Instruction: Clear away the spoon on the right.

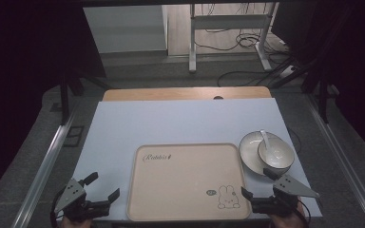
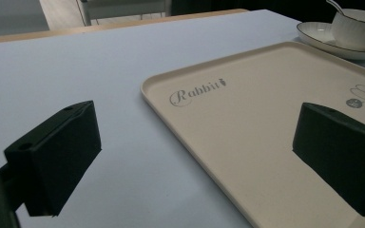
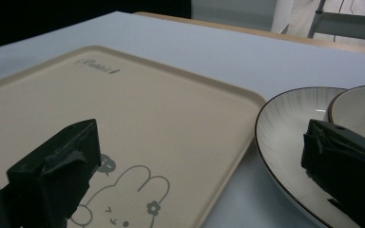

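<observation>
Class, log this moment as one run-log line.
left tongs: open, idle | right tongs: open, idle | tray: bare | bowl with spoon: on plate

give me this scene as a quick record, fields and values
surface: white table
tray: beige tray, empty, rabbit drawing at its near right corner
plate: right of the tray, plate with dark rim
bowl: bowl sits on the plate
spoon: spoon rests in the bowl
left gripper: left gripper open, holds nothing, left of the tray
right gripper: right gripper open, holds nothing, near the plate

White-topped table is carrying a beige tray and, just beside its right edge, a plate.
</observation>
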